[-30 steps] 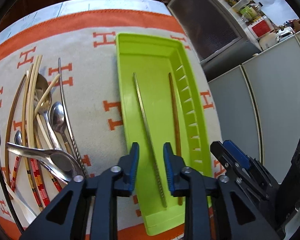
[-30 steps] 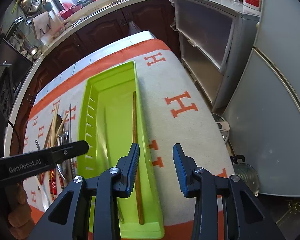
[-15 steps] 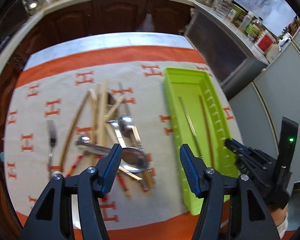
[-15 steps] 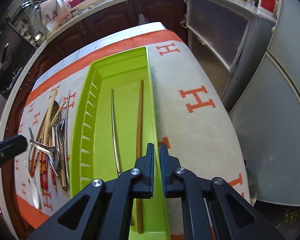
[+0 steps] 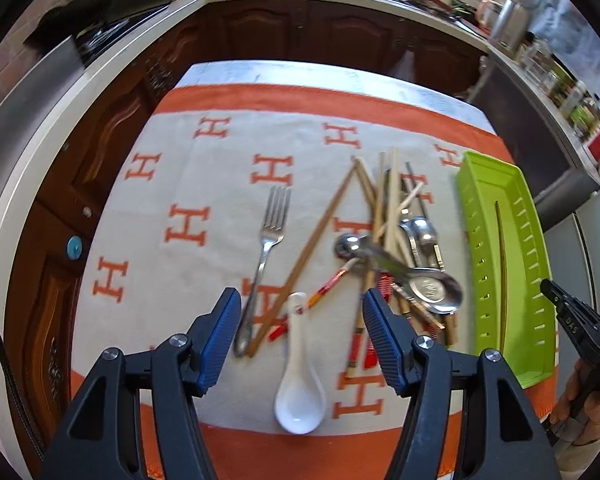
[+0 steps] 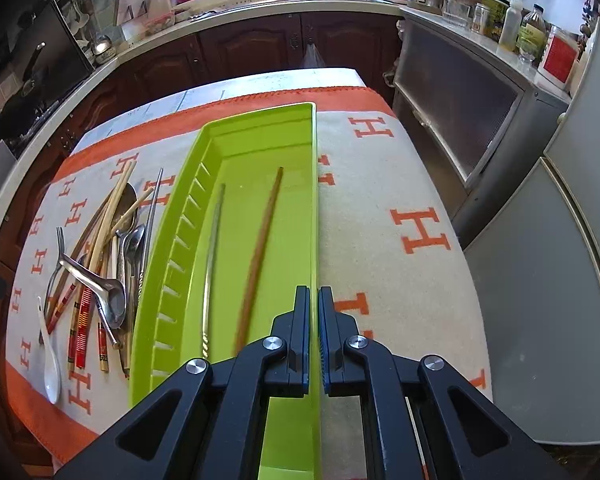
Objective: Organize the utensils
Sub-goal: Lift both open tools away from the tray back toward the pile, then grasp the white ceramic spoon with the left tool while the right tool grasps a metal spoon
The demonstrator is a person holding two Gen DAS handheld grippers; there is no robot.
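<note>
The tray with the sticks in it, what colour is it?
The tray is bright lime green, seen best from the right wrist camera.

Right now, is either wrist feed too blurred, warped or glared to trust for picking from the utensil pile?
Left wrist view: the pile is motion-smeared, the fork and white spoon a little less; fisheye bends the counter. Right wrist view: sharper, though the brown chopstick in the green tray blurs near the tool; the window is blown out.
</note>
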